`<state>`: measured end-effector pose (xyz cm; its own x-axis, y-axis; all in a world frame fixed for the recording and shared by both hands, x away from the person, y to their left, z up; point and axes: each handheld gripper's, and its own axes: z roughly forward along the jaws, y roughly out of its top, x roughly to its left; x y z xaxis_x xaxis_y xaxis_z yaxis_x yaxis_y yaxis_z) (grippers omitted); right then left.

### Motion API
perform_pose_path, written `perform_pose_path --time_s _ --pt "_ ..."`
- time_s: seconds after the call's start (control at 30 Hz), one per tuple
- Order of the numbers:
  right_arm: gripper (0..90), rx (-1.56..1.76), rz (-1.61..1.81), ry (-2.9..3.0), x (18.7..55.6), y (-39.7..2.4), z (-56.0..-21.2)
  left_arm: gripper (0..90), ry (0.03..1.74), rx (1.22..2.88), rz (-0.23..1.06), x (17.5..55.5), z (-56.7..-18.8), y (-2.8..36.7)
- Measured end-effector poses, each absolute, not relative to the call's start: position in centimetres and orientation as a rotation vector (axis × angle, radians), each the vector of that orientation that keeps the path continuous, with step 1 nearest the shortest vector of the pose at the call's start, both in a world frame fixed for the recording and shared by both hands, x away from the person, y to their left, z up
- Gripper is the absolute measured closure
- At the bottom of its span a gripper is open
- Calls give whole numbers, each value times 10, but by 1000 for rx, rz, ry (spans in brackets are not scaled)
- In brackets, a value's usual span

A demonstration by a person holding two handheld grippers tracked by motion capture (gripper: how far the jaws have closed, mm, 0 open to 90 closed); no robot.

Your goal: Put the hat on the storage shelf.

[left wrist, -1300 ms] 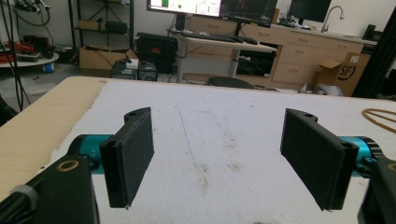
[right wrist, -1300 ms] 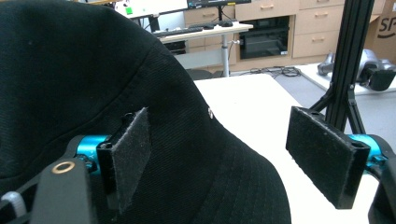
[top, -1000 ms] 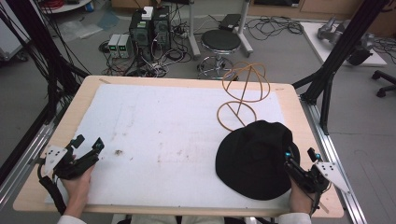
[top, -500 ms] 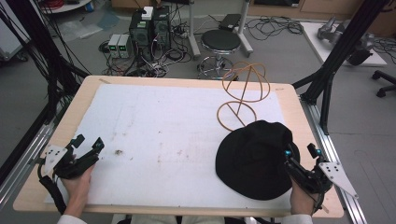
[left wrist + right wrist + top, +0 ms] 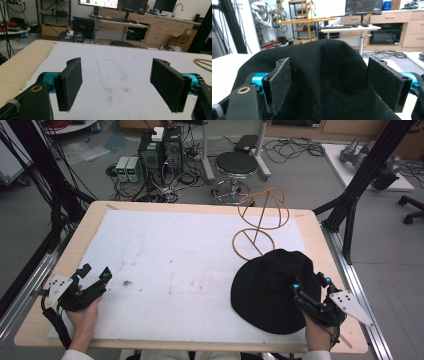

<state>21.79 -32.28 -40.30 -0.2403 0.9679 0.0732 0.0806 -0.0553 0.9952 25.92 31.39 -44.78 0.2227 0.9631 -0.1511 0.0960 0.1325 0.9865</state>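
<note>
Black hat (image 5: 270,290): soft matte fabric, crown creased, slumped near worktop (image 5: 200,210) right front corner; right hand-held gripper (image 5: 311,285) jaws apart over its edge, left hand-held gripper (image 5: 94,275) jaws apart

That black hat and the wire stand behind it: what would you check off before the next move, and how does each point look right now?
1. Right gripper jaws open: ok.
2. Black hat between those jaws: ok, by the right gripper view, pads not pressing.
3. Hat lying flat on the white mat: ok.
4. Wire hat stand upright, free of the hat: cannot tell, the brim meets its base ring.
5. Left gripper open, empty, out of the way: ok.
</note>
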Motion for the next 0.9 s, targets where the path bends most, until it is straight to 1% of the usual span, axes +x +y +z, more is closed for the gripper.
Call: perform_pose_path --time_s 0.33,0.9 --pt "203 1174 1356 1533 227 -312 -408 260 1160 1260 897 259 -448 314" --pt "200 1226 1331 1600 235 -314 -413 260 1157 1261 898 259 -448 314"
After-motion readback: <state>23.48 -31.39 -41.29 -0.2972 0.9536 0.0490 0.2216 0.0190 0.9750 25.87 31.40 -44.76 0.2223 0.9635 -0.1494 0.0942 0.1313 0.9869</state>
